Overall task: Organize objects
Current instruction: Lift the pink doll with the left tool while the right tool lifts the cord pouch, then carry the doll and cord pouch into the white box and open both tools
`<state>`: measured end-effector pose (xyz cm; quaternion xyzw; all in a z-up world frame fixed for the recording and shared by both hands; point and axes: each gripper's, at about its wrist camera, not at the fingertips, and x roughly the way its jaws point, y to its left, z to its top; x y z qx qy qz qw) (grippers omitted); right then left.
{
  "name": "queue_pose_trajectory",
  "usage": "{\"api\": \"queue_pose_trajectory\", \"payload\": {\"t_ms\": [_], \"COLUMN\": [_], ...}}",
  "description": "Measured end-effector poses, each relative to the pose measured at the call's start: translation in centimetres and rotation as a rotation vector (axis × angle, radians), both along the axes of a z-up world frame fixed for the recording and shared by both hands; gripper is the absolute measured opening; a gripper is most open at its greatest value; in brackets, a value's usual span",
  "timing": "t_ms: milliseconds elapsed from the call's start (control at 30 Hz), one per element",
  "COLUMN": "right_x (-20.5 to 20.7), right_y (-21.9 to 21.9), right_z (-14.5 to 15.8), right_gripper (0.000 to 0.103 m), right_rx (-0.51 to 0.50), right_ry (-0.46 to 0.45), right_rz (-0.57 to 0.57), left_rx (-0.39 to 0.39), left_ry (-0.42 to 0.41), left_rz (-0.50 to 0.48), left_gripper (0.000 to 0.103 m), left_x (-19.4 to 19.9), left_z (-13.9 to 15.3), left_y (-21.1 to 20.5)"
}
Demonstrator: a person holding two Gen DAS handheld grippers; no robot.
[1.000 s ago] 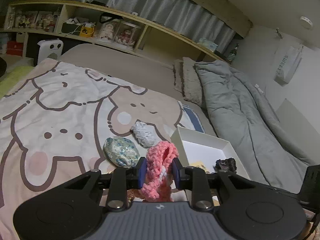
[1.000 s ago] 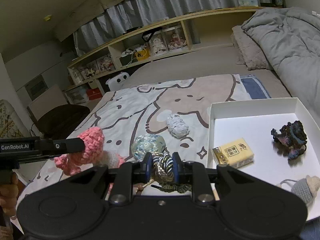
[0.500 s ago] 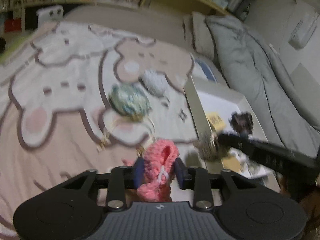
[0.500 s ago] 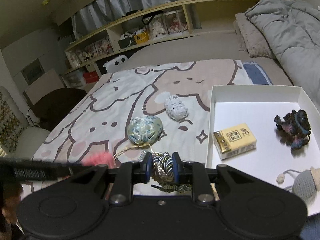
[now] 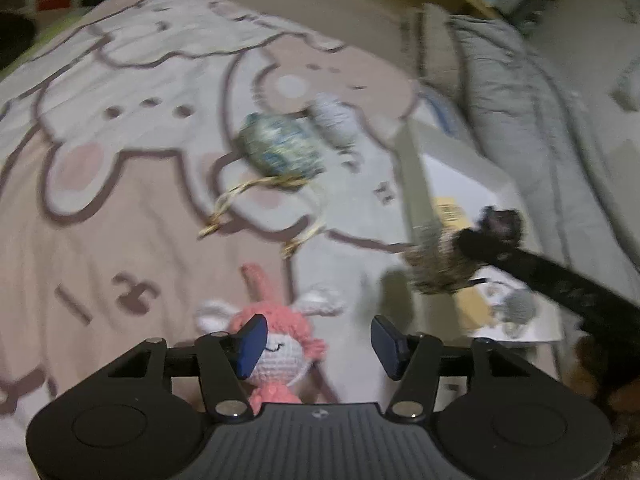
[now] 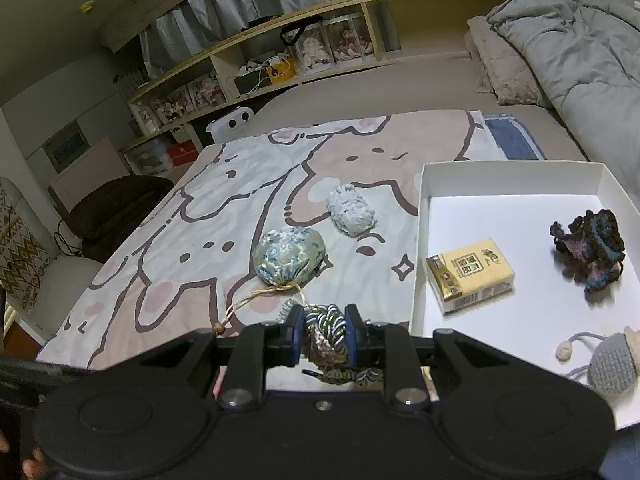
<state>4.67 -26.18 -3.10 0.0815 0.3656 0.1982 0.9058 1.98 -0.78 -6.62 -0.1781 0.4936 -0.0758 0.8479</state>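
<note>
Two tools over a bed with a cartoon-print blanket (image 6: 224, 216). Left tool (image 5: 316, 344): jaws have just been opening, now released; pink doll (image 5: 276, 350) lies on the blanket between them, nearer the left pad. Right tool (image 6: 323, 334): clenched on a braided cord bundle (image 6: 326, 330), just beside the white tray (image 6: 420, 248). Tray holds a yellow pack (image 6: 470, 274), dark yarn piece (image 6: 588, 250), grey knit (image 6: 612, 364). Floral pouch (image 6: 290, 256) and white wad (image 6: 352, 214) on blanket.
</note>
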Motion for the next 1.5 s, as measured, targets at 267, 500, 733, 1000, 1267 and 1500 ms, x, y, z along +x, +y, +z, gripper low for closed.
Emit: {"api": "queue_pose_trajectory", "payload": {"t_ms": [267, 500, 733, 1000, 1267, 1500], "right_x": [0.2, 0.0, 0.1, -0.1, -0.1, 1.0], "right_y": [-0.2, -0.3, -0.7, -1.4, -2.1, -3.7], "right_z": [-0.1, -0.2, 0.0, 1.2, 3.3, 5.9], "right_gripper": [0.022, 0.022, 0.022, 0.022, 0.022, 0.022], "right_rx": [0.013, 0.023, 0.036, 0.067, 0.085, 0.044], "right_ry": [0.009, 0.017, 0.012, -0.034, -0.082, -0.128], "right_rz": [0.004, 0.009, 0.003, -0.020, -0.019, -0.036], "left_rx": [0.087, 0.087, 0.048, 0.030, 0.041, 0.062], "left_ry": [0.080, 0.164, 0.042, -0.074, -0.182, -0.248], "left_rz": [0.035, -0.004, -0.013, 0.008, 0.007, -0.017], "left_gripper": [0.057, 0.044, 0.041, 0.040, 0.039, 0.040], "left_x": [-1.5, -0.4, -0.7, -0.2, 1.9, 4.2], "left_z": [-1.7, -4.1, -1.8, 0.9, 4.3, 6.7], "left_y": [0.0, -0.9, -1.0, -0.6, -1.2, -2.6]}}
